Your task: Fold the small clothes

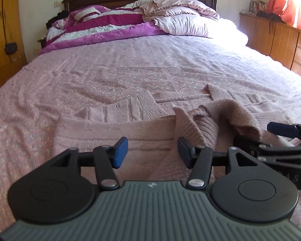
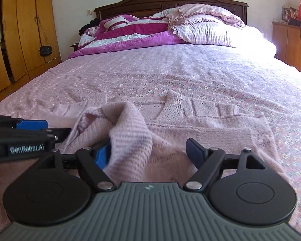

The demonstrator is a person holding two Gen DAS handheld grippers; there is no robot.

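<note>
On the pink bedspread, both grippers are hovering low over a pink knit sweater.

Left gripper and right gripper are standing with fingers apart, gripping nothing; a raised fold is slumping between them, probably being laid down for the fold.

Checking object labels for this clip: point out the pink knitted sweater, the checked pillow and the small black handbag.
pink knitted sweater (image 2: 200,128): right wrist view, flat body panel.
checked pillow (image 2: 206,34): right wrist view, front face.
small black handbag (image 2: 45,50): right wrist view, bag body, hanging on the wardrobe.
</note>
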